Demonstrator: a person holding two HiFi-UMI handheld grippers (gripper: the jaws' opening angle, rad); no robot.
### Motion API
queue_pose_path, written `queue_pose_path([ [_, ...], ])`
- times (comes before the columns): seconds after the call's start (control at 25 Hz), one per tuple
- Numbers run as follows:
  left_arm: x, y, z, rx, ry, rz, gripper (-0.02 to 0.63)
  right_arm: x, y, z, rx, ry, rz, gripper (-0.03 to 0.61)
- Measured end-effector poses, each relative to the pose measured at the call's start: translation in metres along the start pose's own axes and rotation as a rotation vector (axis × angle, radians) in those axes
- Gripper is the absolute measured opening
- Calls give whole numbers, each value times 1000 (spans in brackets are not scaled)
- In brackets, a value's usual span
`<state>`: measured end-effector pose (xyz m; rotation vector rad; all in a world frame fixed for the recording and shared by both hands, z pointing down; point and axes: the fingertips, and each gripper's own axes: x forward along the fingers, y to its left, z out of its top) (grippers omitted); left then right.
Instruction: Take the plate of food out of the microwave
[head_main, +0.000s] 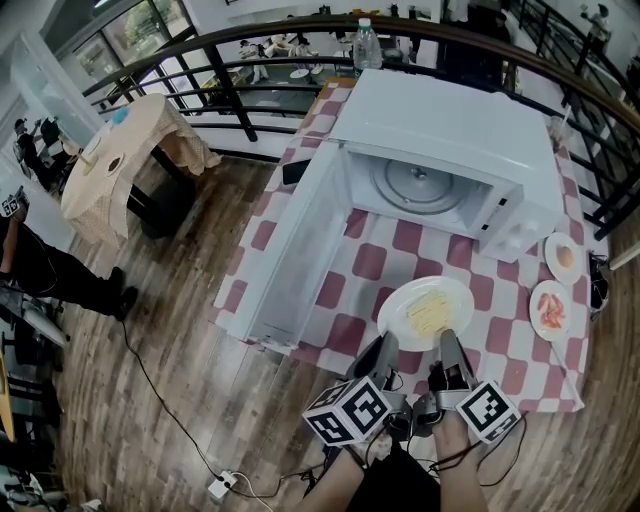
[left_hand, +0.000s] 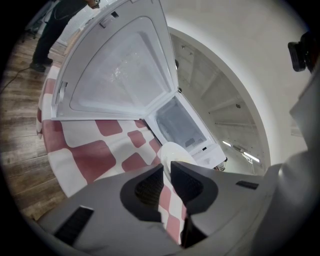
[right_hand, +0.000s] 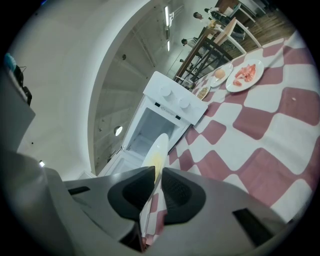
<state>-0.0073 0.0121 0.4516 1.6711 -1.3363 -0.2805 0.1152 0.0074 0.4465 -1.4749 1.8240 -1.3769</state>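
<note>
The microwave (head_main: 450, 130) door (head_main: 290, 250) stands swung wide to the left and walls off that side of the table, from the oven's mouth down to the near edge. The mouth gapes open, with the glass turntable (head_main: 418, 185) on its floor. In front of it lies a bare strip of checked cloth (head_main: 370, 262). The plate (head_main: 425, 312), pinched at its near rim by the left gripper (head_main: 387, 342) and right gripper (head_main: 447, 342), fills the near middle. On the right, 2 small plates (head_main: 564, 257) (head_main: 551, 309) crowd the table edge. A bottle (head_main: 367, 45) and the railing (head_main: 230, 80) close the back.
</note>
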Motion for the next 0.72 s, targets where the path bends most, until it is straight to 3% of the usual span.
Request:
queue_pose_path([
  [0.04, 1, 0, 1, 0, 1, 0, 75, 0, -4, -1, 5, 2, -25, 54],
  [0.2, 6, 1, 2, 3, 4, 0, 75, 13, 13, 4, -4, -15, 99, 54],
  [0.4, 8, 3, 8, 2, 7, -1, 75, 19, 16, 2, -4, -17, 94, 54],
  [0.6, 15, 4, 9, 2, 11, -1, 75, 13, -11, 2, 12, -1, -69, 54],
  [0.72, 20, 4, 10, 5, 12, -1, 75, 19, -9, 5, 9, -6, -41, 54],
])
